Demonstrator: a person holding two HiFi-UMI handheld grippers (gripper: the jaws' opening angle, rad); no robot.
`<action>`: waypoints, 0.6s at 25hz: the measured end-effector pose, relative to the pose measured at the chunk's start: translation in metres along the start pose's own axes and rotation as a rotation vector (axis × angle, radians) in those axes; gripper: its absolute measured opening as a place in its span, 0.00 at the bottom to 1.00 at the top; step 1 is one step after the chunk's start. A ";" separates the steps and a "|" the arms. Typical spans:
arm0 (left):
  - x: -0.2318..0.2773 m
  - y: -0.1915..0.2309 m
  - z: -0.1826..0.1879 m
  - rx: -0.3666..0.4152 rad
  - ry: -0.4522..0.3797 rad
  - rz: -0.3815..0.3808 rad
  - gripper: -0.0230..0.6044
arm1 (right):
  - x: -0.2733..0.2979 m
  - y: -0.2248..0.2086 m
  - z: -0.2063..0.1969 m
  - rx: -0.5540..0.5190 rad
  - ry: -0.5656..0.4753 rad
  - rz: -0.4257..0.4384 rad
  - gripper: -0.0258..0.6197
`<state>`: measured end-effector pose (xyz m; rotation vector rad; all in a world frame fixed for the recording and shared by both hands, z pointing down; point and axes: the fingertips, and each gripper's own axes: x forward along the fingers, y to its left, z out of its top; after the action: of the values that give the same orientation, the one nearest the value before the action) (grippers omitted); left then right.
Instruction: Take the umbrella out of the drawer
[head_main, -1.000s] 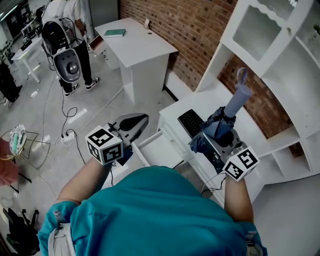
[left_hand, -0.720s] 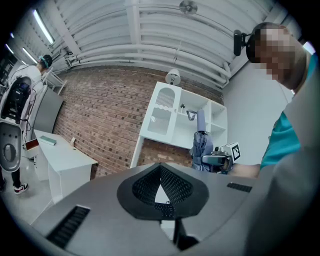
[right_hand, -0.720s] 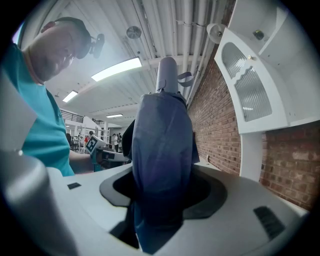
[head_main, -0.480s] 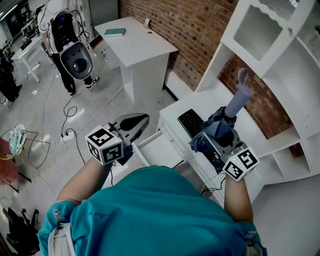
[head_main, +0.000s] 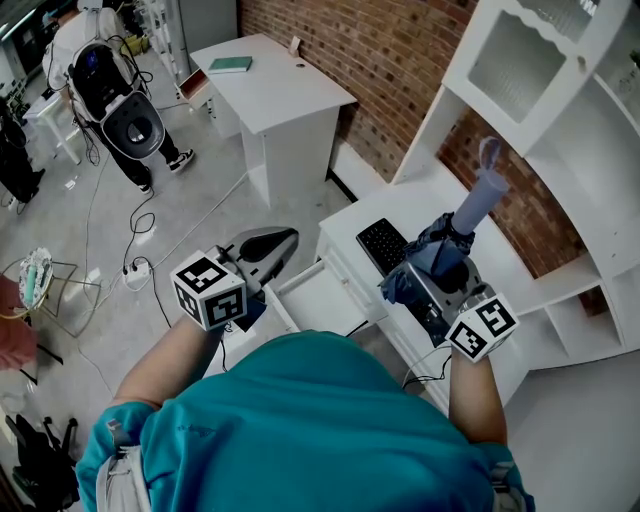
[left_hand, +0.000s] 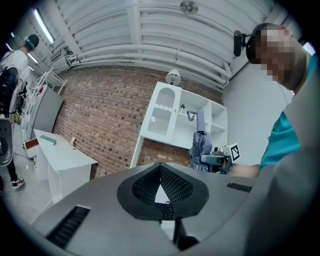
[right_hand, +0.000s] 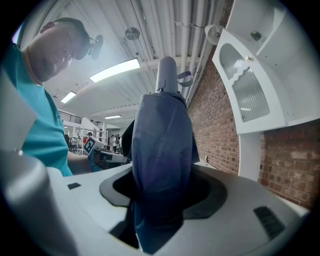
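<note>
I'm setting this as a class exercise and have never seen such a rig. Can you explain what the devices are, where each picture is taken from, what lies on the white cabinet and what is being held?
There is no robot here. A person in a teal shirt holds a two-jaw gripper in each hand, and each gripper carries a cube of square markers. One picture comes from a camera on the person's head, looking steeply down. The other two come from cameras riding on the grippers, looking along their jaws. The right gripper is clamped on a folded blue-grey umbrella, held upright over the white cabinet top. The left gripper has its jaws together with nothing between them, near the open drawer, which looks empty. A black keyboard lies on the cabinet top.
</note>
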<state>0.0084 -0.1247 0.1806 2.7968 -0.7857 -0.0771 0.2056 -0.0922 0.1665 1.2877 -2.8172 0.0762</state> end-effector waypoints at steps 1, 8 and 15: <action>0.000 0.000 0.000 0.001 0.000 -0.001 0.05 | 0.000 0.000 0.000 -0.001 0.001 0.000 0.44; 0.000 -0.001 0.001 0.004 0.000 -0.003 0.05 | 0.002 0.001 0.000 -0.012 0.009 0.005 0.44; 0.001 -0.002 0.002 0.010 -0.001 -0.003 0.05 | 0.002 0.002 0.001 -0.019 0.010 0.011 0.44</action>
<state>0.0099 -0.1233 0.1783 2.8075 -0.7849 -0.0752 0.2031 -0.0928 0.1660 1.2650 -2.8100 0.0561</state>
